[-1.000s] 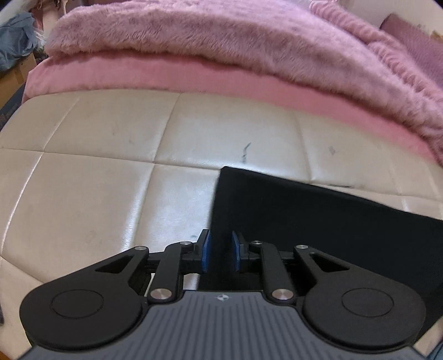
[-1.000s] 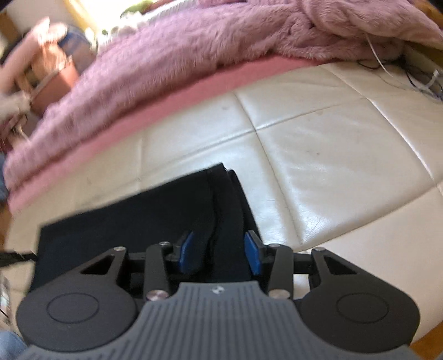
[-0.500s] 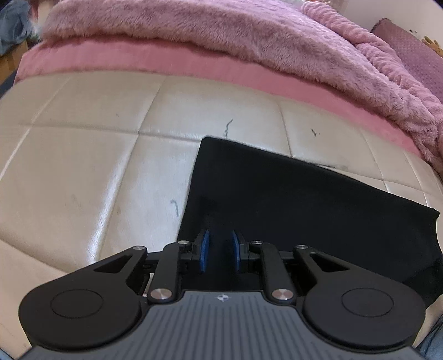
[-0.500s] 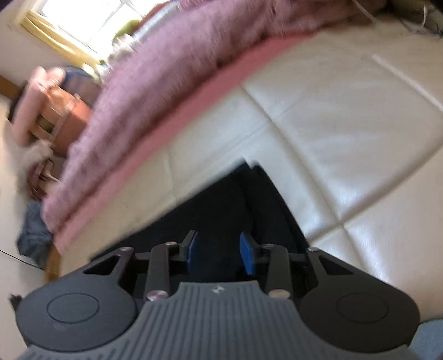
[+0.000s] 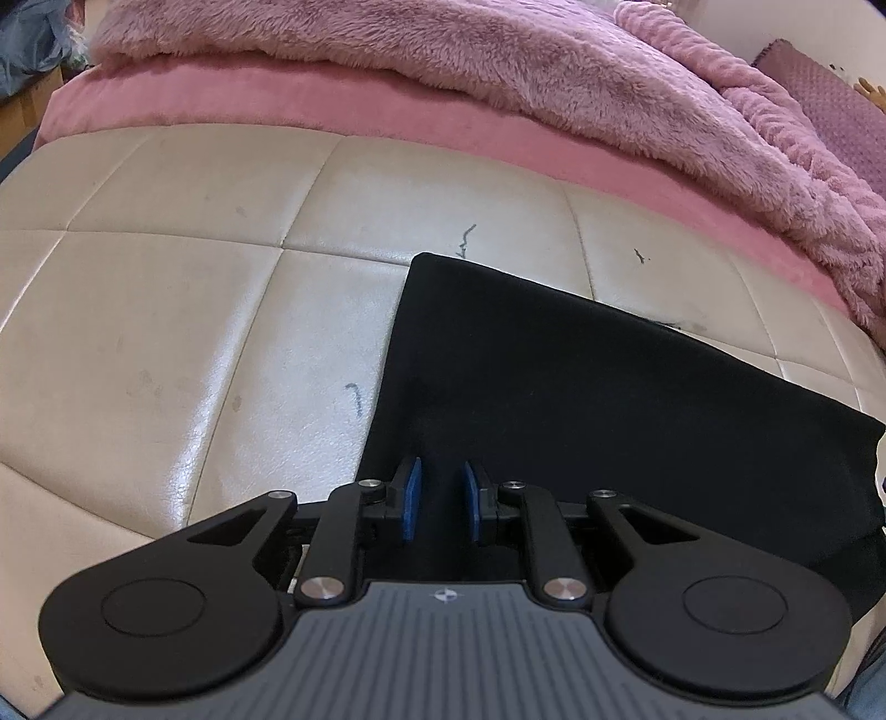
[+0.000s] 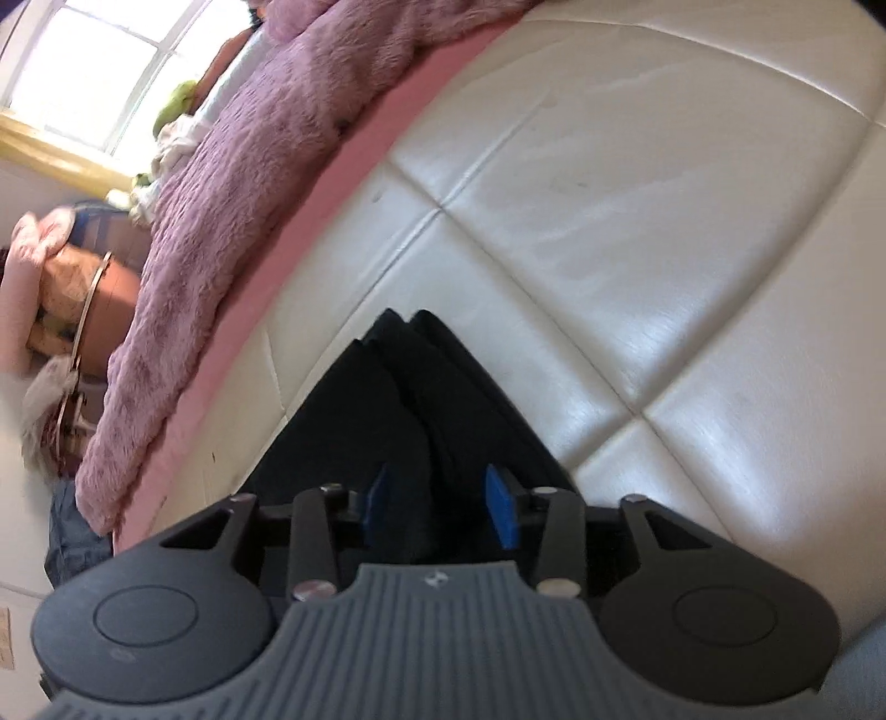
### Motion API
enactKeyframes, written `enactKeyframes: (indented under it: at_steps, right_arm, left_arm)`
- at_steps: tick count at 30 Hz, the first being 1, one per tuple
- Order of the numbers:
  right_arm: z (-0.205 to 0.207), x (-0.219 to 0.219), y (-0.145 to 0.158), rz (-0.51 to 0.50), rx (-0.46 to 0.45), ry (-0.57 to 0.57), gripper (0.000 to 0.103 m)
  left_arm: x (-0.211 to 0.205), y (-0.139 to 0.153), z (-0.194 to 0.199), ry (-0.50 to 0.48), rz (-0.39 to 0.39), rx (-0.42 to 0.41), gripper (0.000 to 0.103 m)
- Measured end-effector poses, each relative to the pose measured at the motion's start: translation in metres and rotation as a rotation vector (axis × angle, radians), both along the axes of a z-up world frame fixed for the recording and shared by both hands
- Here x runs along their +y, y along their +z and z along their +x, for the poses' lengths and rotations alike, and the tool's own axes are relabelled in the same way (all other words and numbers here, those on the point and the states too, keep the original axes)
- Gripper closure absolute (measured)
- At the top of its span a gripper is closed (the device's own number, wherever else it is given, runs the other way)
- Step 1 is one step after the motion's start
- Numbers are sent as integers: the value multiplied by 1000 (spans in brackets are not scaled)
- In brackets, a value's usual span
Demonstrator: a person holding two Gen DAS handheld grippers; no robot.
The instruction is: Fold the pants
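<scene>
Black pants [image 5: 581,399] flat on cream quilted cushion [image 5: 166,332], near edge. Soft, limp, light; layers slide. Take hold at corners, all layers.
Left gripper [image 5: 440,501]: narrow gap, cloth between pads, grip unconfirmed.
Right gripper [image 6: 437,498]: just opening, half-wide, bunched cloth between pads, apparently unpinched.

The cream quilted cushion [image 5: 166,332] lies bare and open to the left of the black pants [image 5: 581,399], and again to their right in the right wrist view, so a tool could pass freely on either side. On the far side a pink cover [image 5: 277,105] and a thick fuzzy mauve blanket [image 5: 443,50] pile up as a soft wall along the whole far edge. Only a narrow bare strip separates the pants from that pile.
</scene>
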State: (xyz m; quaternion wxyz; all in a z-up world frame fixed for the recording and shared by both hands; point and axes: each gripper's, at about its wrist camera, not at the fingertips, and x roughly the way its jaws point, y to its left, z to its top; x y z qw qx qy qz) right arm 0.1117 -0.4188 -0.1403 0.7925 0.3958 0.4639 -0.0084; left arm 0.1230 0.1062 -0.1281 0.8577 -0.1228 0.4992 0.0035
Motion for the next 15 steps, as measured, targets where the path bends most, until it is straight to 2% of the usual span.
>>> enactKeyframes:
  at_steps: [1,3,5,7,9,15]
  right_arm:
    - [5,1,0,-15,-8,21,63]
    - [17,2,-2,-33,-18,48,71]
    - [20,4,-1,-42,-25,80,89]
    - [22,8,-2,-31,-25,112,88]
    - [23,11,-3,-83,-16,127,91]
    - [29,5,-6,-63,-40,105,90]
  left_arm:
    - [0,0,0,4,-2,1,83]
    - [0,-1,0,6,1,2,83]
    - [0,0,0,3,6,1,83]
    - [0,0,1,5,5,1,83]
    - [0,0,1,8,3,1,83]
    - [2,-1,1,15,-4,3,83]
